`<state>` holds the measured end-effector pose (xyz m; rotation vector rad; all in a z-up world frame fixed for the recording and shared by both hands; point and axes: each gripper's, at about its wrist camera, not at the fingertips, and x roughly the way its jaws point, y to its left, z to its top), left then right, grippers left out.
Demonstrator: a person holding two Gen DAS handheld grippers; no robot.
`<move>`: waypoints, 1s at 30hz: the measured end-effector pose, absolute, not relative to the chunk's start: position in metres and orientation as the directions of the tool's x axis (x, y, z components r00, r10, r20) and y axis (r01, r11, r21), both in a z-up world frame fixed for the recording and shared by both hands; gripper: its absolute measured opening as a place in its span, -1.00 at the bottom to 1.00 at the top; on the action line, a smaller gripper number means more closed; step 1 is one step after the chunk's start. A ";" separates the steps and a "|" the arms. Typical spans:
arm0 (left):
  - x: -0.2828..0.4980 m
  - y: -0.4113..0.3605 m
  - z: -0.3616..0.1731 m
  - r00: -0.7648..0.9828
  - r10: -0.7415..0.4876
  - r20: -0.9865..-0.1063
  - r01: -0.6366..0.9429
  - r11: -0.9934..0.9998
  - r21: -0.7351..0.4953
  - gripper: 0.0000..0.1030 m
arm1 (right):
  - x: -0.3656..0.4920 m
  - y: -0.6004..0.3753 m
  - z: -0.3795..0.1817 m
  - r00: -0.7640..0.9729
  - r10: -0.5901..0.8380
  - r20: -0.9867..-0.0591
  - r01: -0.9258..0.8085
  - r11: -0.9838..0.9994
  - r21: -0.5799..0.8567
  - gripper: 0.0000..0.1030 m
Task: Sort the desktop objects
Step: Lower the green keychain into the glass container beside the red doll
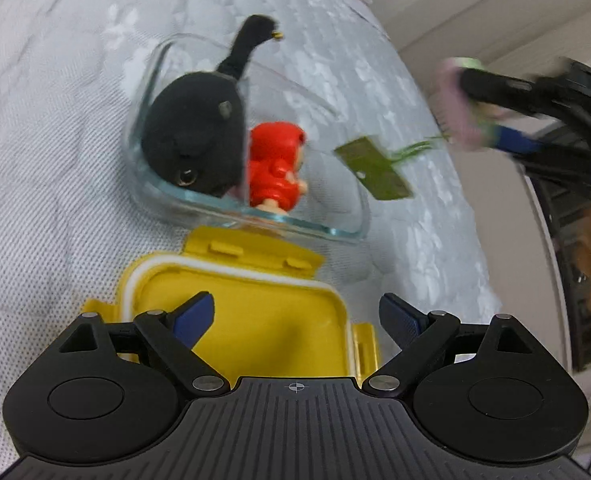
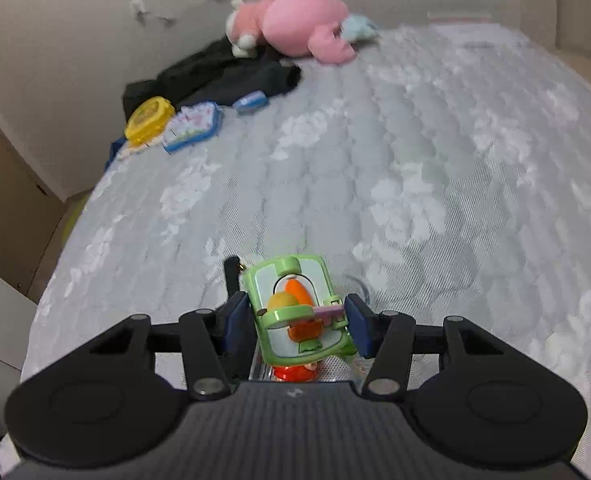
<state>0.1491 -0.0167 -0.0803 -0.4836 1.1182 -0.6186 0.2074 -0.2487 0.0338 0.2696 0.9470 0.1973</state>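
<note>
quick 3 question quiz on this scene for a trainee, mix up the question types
1. True or false: the glass container already holds a black plush toy and a red figurine.
2. Multiple choice: the right gripper is A) open and empty, B) shut on a green toy, C) shut on the yellow lid.
3. Fill in: the left gripper is ____ and holds nothing, with the yellow lid beneath it.

Key
1. True; both sit inside the glass container.
2. B; its fingers press on both sides of the green toy.
3. Open.
</note>
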 end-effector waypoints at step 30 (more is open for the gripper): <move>0.137 -0.016 -0.067 0.277 -0.583 -0.764 0.269 0.810 -0.521 0.91 | 0.211 -0.196 -0.053 0.335 0.121 -0.934 -0.012 0.992 0.124 0.00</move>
